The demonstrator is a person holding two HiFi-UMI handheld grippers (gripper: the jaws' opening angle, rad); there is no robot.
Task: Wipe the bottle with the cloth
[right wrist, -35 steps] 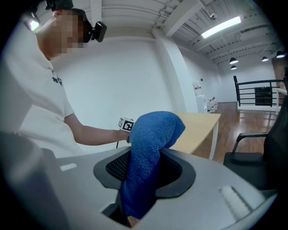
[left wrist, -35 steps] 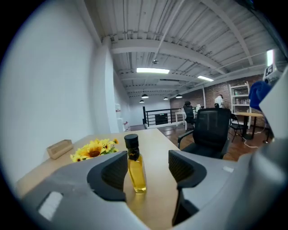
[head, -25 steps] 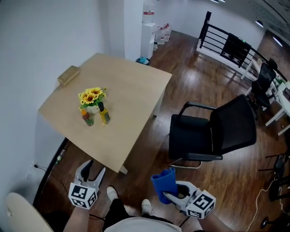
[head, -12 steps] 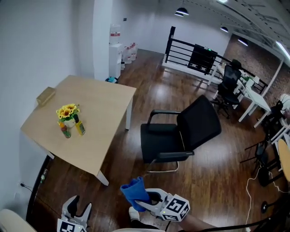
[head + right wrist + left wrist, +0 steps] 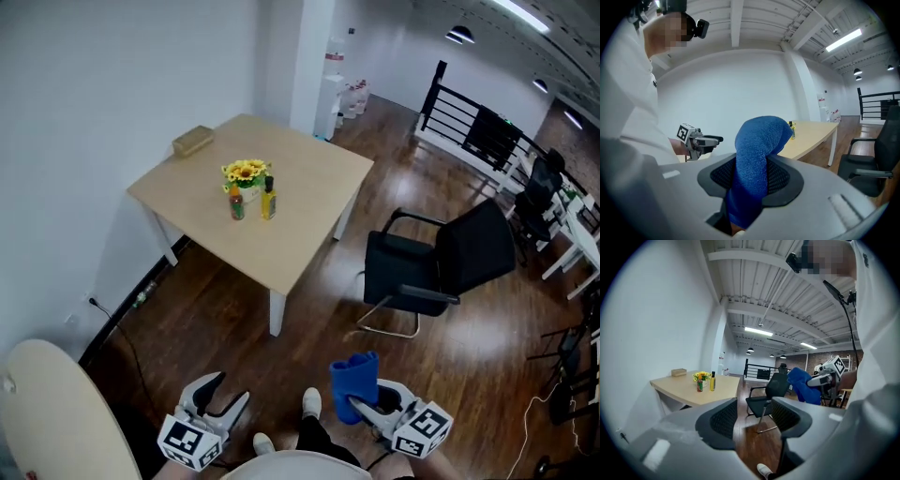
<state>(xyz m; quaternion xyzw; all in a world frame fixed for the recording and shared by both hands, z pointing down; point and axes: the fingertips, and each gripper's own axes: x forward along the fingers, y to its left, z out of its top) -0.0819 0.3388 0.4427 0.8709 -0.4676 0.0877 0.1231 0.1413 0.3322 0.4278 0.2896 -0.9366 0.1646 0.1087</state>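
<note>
Head view has me standing well back from the counter (image 5: 305, 239), with a claw in each hand low at the bottom edge. My right claw (image 5: 356, 405) is clamped on the blue cloth (image 5: 354, 380), which stands up out of its jaws as a folded bundle. In the right gripper view the cloth fills the gap between the pads and bulges above them. My left claw (image 5: 230, 387) holds nothing. Its jaws stand apart, though they have just been closing a little, and past the gap I see only the wooden floor (image 5: 234, 319) and a black chair (image 5: 436, 267). The bottle (image 5: 268, 200), yellow with a dark cap, stands upright on the counter, far ahead of both claws and nearer the left claw's side. Just beside it are a smaller bottle (image 5: 236, 204) and a pot of yellow flowers (image 5: 246, 172). A small box (image 5: 192, 141) sits near the counter's far corner, beyond the flowers from my claws.
</note>
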